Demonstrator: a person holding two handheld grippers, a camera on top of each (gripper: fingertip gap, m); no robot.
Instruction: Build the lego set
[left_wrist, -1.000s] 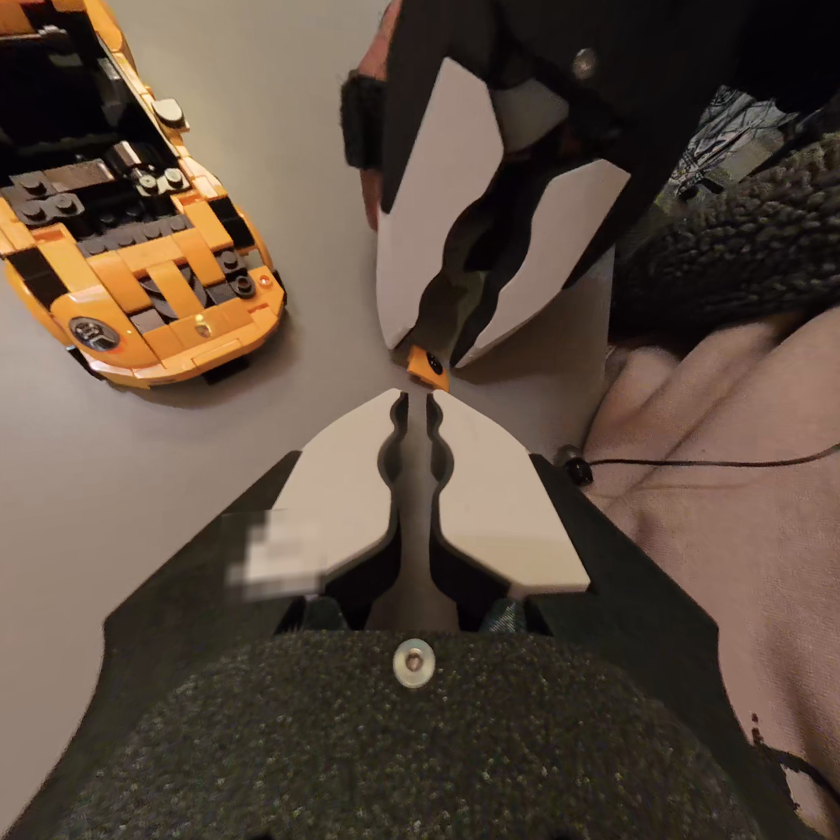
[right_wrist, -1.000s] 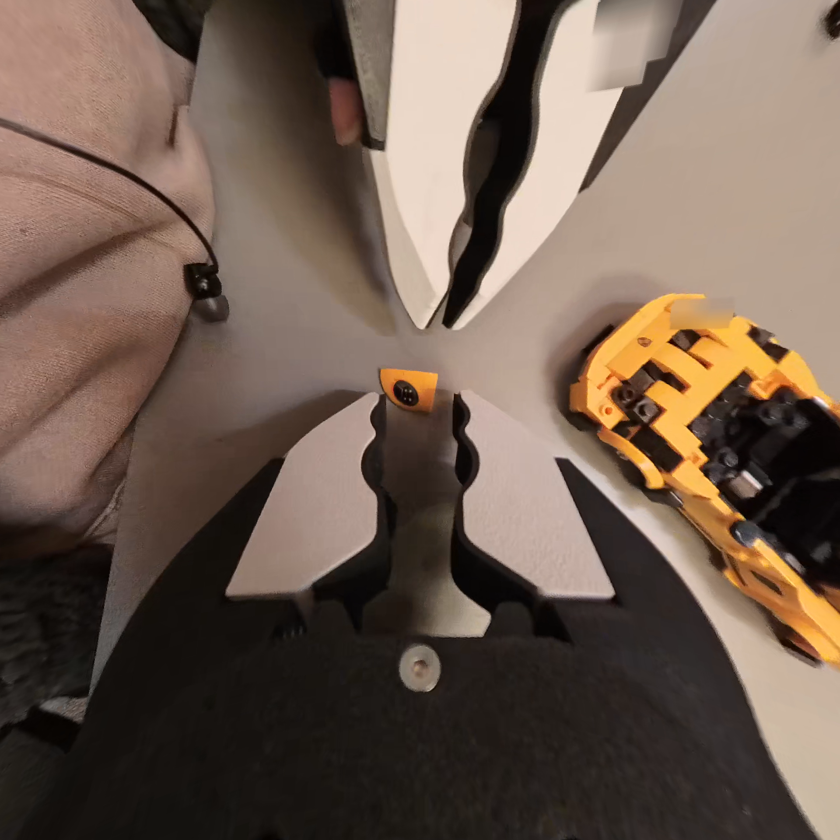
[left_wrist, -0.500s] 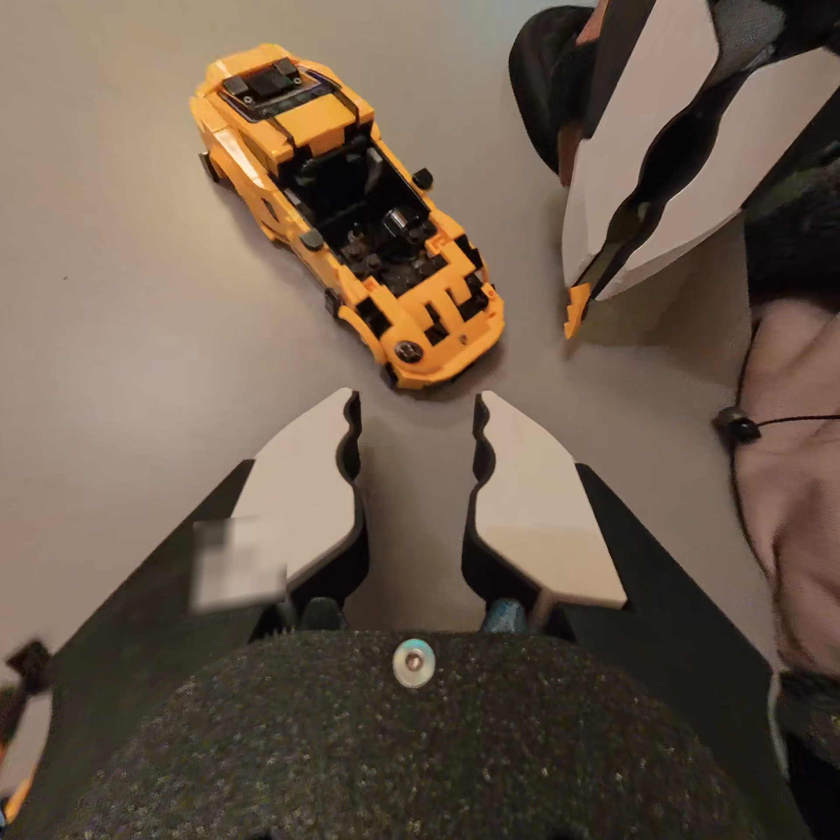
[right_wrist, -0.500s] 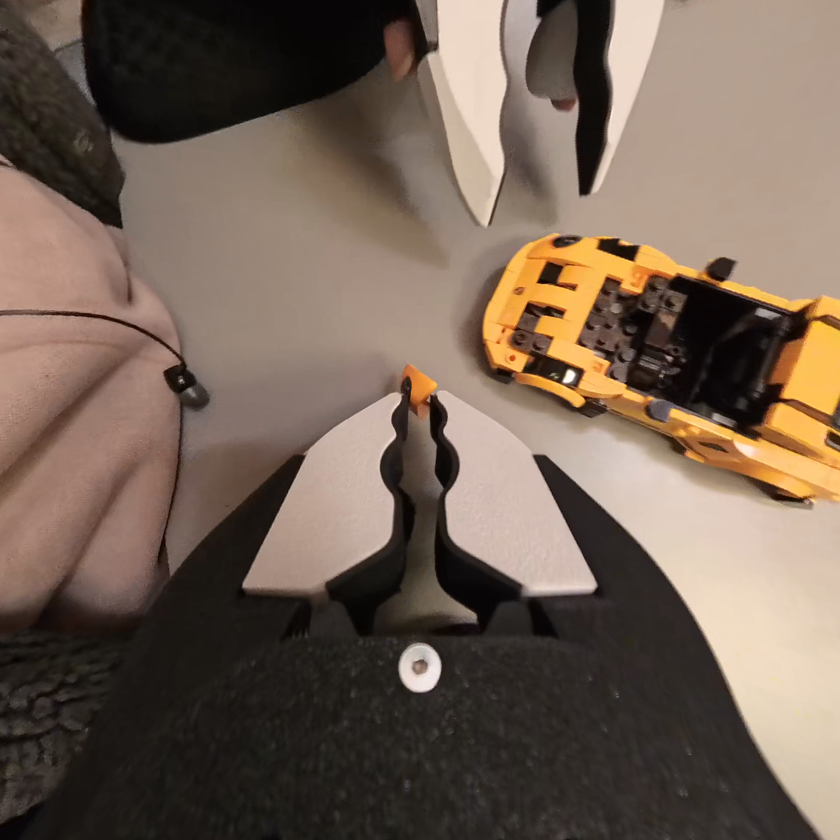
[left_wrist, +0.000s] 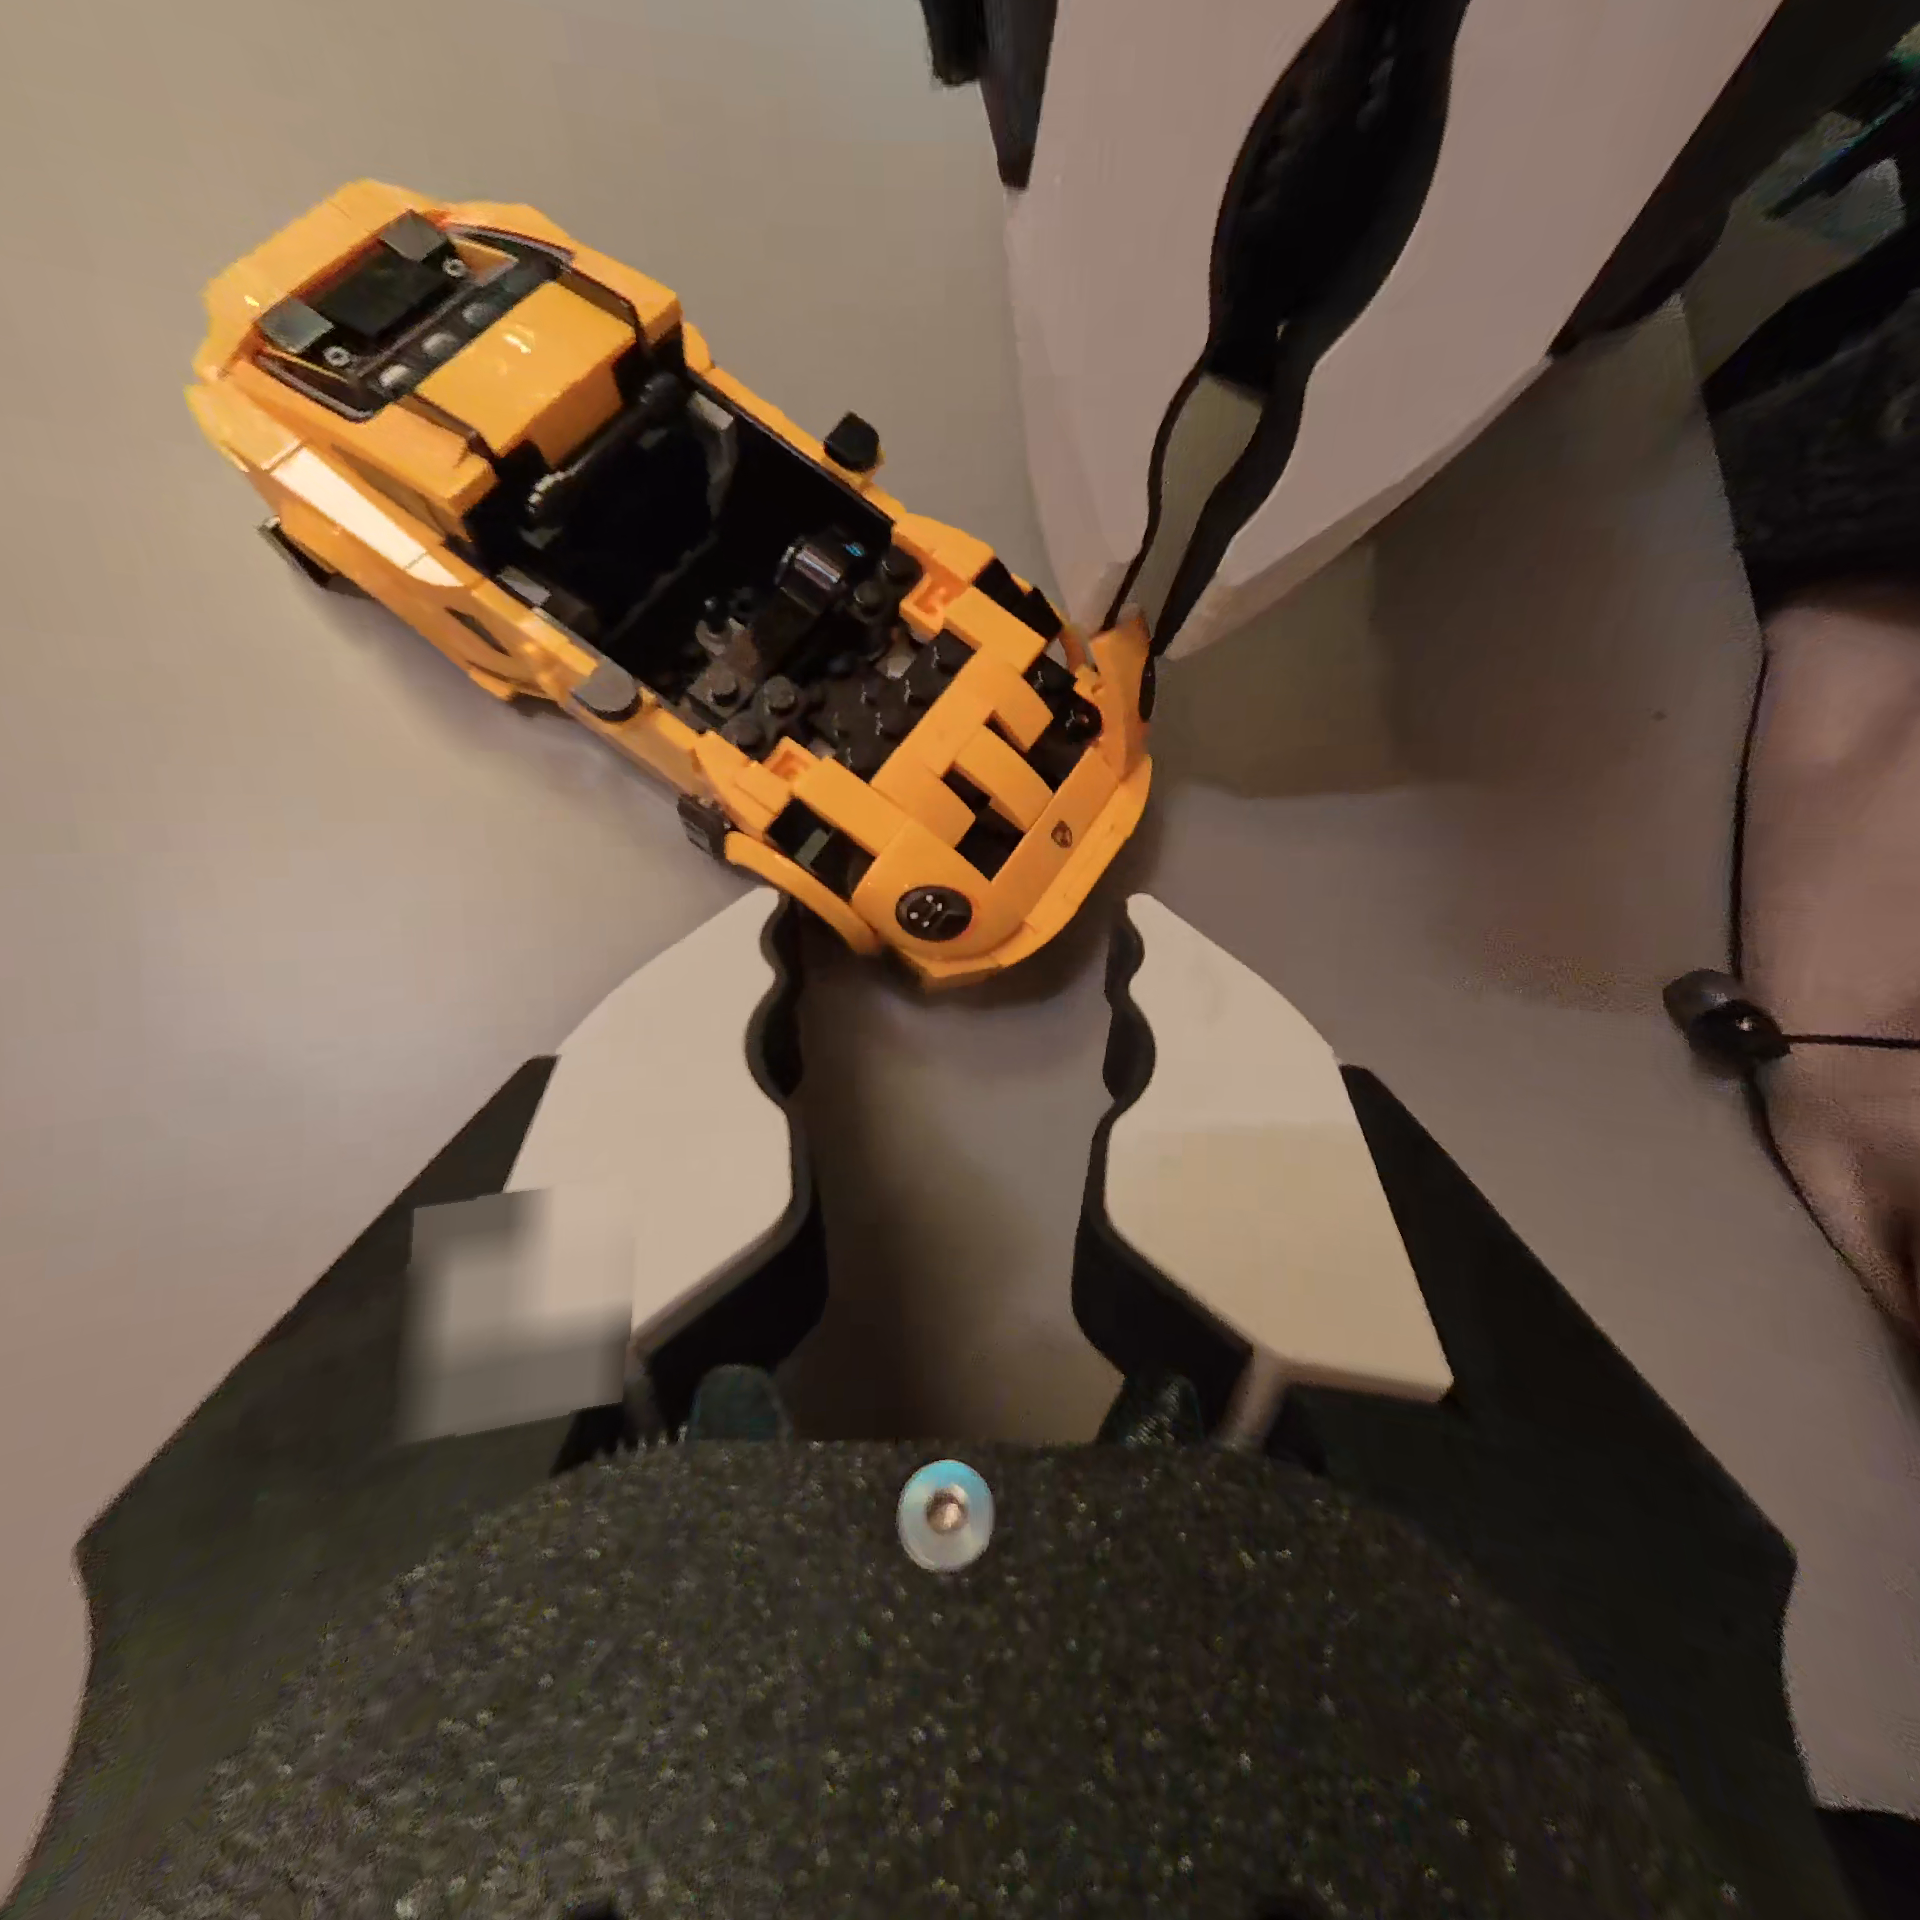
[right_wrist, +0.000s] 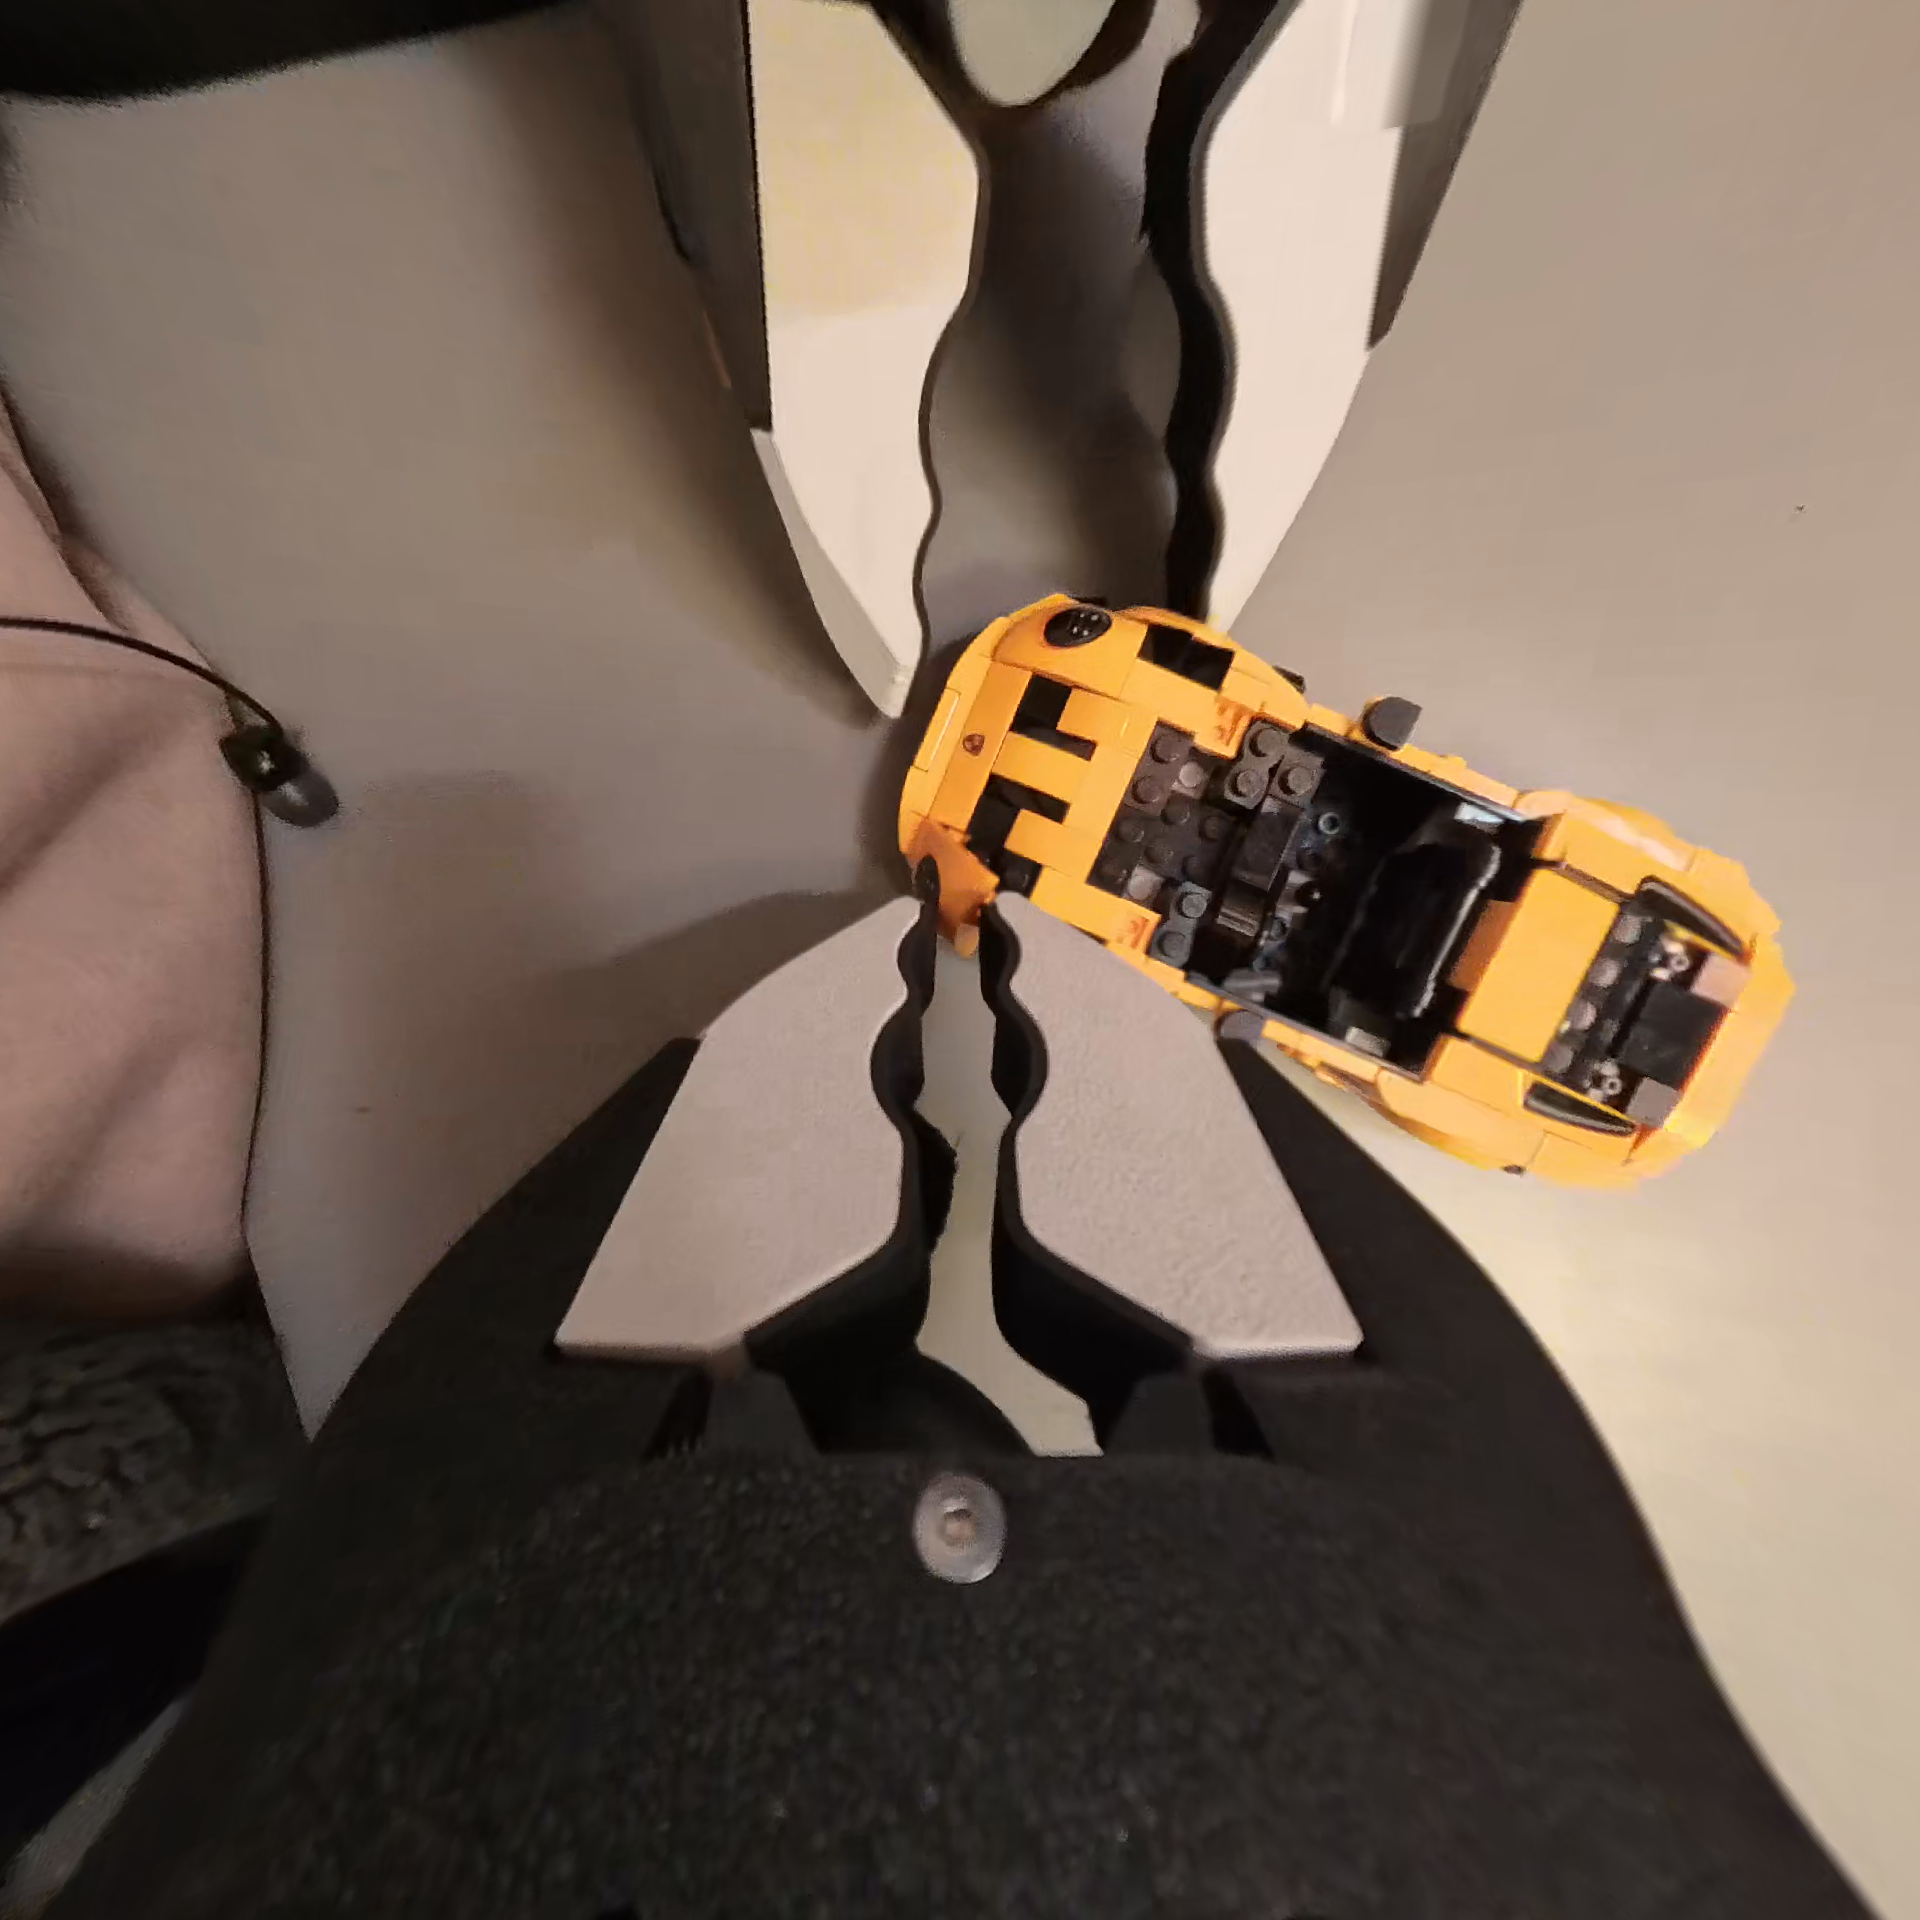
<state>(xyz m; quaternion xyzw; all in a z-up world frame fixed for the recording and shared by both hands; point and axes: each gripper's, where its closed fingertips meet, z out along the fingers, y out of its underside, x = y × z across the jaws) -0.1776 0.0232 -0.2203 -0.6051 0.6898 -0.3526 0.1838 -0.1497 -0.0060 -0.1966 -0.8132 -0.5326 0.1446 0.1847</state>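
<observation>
An orange and black lego car (left_wrist: 675, 582) with an open cockpit lies on the grey table (left_wrist: 260, 987). My left gripper (left_wrist: 954, 920) is open, with the car's nose between its fingertips. My right gripper (right_wrist: 961, 904) is shut on a small orange headlight piece (right_wrist: 961, 883) and holds it against the car's front corner. The car also shows in the right wrist view (right_wrist: 1351, 904), where the left gripper (right_wrist: 1049, 655) straddles its nose from the far side. In the left wrist view the right gripper (left_wrist: 1132, 634) comes down from the top with the piece (left_wrist: 1127, 681).
A person's pinkish garment (right_wrist: 104, 935) lies along the table edge, with a black cord and toggle (left_wrist: 1714, 1023) hanging over it. Dark fuzzy fabric (right_wrist: 104, 1434) is beside it. Bare table lies around the car's left side. Some 5 centimetres of space lies between my two pairs of fingers.
My right gripper shut on the orange piece, lifted it off the table and carried it to the car's front corner. My left gripper opened and moved up to the car's nose.
</observation>
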